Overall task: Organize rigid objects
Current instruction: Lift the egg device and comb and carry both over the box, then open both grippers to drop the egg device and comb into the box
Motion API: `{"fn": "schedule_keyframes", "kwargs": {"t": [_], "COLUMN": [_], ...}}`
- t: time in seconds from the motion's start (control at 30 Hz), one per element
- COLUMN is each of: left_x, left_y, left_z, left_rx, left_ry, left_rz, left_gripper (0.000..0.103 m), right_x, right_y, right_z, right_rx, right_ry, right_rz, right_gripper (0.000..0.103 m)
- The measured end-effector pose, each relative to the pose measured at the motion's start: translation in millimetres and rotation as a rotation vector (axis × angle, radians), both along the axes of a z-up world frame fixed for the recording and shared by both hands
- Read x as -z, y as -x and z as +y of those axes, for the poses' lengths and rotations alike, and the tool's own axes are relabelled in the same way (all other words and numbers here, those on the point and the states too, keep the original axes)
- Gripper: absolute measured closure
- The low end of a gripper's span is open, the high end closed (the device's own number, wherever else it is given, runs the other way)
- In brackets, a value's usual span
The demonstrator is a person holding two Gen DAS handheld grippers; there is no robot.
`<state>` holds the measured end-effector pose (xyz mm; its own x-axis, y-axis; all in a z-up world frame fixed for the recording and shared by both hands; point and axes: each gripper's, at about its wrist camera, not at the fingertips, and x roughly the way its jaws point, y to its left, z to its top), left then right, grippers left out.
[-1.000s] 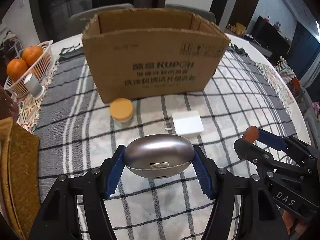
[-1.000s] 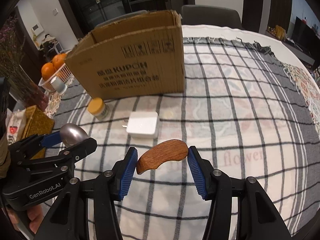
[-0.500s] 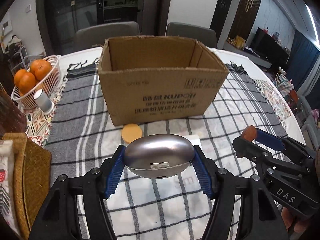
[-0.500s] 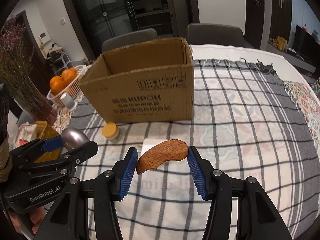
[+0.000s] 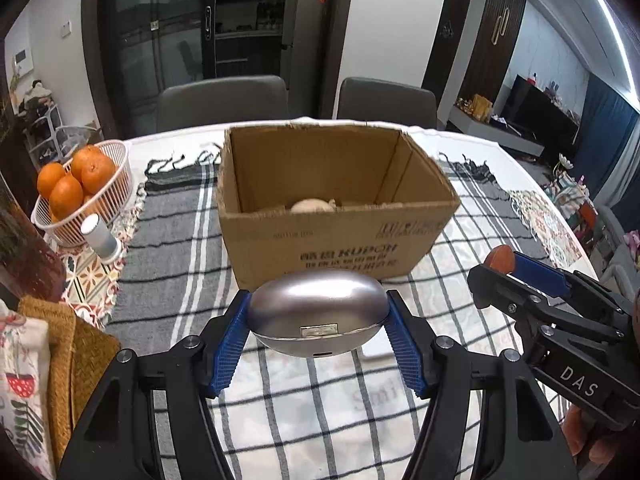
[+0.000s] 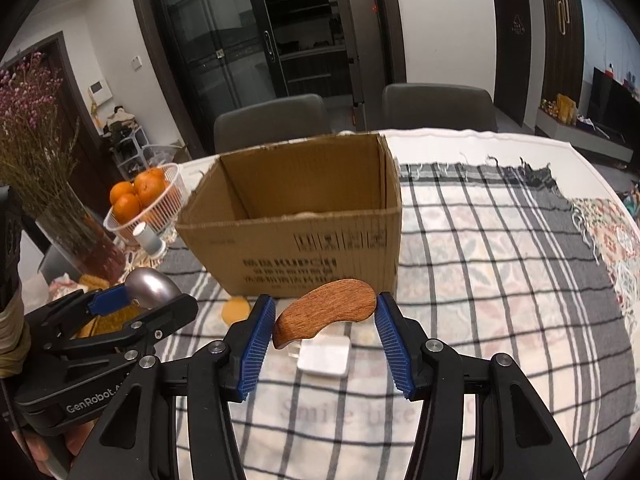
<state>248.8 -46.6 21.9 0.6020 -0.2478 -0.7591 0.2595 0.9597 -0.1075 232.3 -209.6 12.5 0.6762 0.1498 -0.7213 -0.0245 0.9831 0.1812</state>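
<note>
One round worktop (image 5: 472, 152) carries everything, with one grey-and-white checked cloth (image 5: 176, 272) spread over most of it. Two grey chairs (image 5: 222, 100) stand behind its far edge. One open cardboard box (image 5: 336, 236) sits on the cloth near the middle, and one pale rounded thing (image 5: 312, 205) shows low inside it, too hidden to name. To the left of the box is one white wire basket (image 5: 116, 184) holding at least four oranges (image 5: 66, 196), with one small white cylinder (image 5: 102, 236) lying against its front. One vase of dried purple flowers (image 6: 44, 168) stands further left. On the cloth in front of the box lie one white flat charger-like block (image 6: 325, 357) and one small jar with a yellow lid (image 6: 235, 309).

The left tool (image 5: 318, 336) hangs above the cloth, tilted downward toward the box, its blue pads (image 5: 229, 344) clamped on the two ends of one silver egg-shaped case (image 5: 318, 318). The right tool (image 6: 325, 328) is beside it at a like tilt, pinching one curved wooden piece (image 6: 326, 308) end to end. Both held things are in the air, short of the box.
</note>
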Motion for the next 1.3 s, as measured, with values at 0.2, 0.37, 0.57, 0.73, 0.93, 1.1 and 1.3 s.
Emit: {"fn": "schedule_keyframes", "kwargs": {"t": [0.2, 0.37, 0.57, 0.73, 0.93, 1.1, 1.3], "left_x": [-16.1, -26.3, -34.9, -41.3, -45.8, -46.8, -41.0], "left_y": [-12.7, -22.2, -35.1, -46.1, -61.1, -75.3, -99.1], "left_z": [1.4, 2.4, 3.0, 2.0, 0.2, -1.1, -4.4], "left_rx": [-0.009, -0.013, -0.021, -0.026, -0.03, -0.032, -0.02], "left_ry": [0.009, 0.009, 0.007, -0.005, -0.016, -0.018, -0.018], "left_rz": [-0.032, -0.053, -0.065, -0.077, -0.086, -0.083, -0.041], "left_gripper": [0.038, 0.038, 0.038, 0.038, 0.038, 0.038, 0.038], "right_x": [-13.4, -22.7, -31.6, -36.6, -39.9, -41.6, -38.7], "right_y": [-12.6, -24.4, -38.9, -51.1, -66.0, -80.4, -102.5], "right_z": [1.0, 0.8, 3.2, 3.4, 4.4, 3.6, 0.1], "right_rx": [-0.01, -0.016, -0.031, -0.037, -0.046, -0.05, -0.06], "right_ry": [-0.007, -0.011, -0.01, -0.01, -0.009, -0.003, -0.01], "right_rz": [-0.036, -0.058, -0.076, -0.082, -0.078, -0.068, -0.033], "right_gripper": [0.05, 0.05, 0.05, 0.05, 0.05, 0.05, 0.05]}}
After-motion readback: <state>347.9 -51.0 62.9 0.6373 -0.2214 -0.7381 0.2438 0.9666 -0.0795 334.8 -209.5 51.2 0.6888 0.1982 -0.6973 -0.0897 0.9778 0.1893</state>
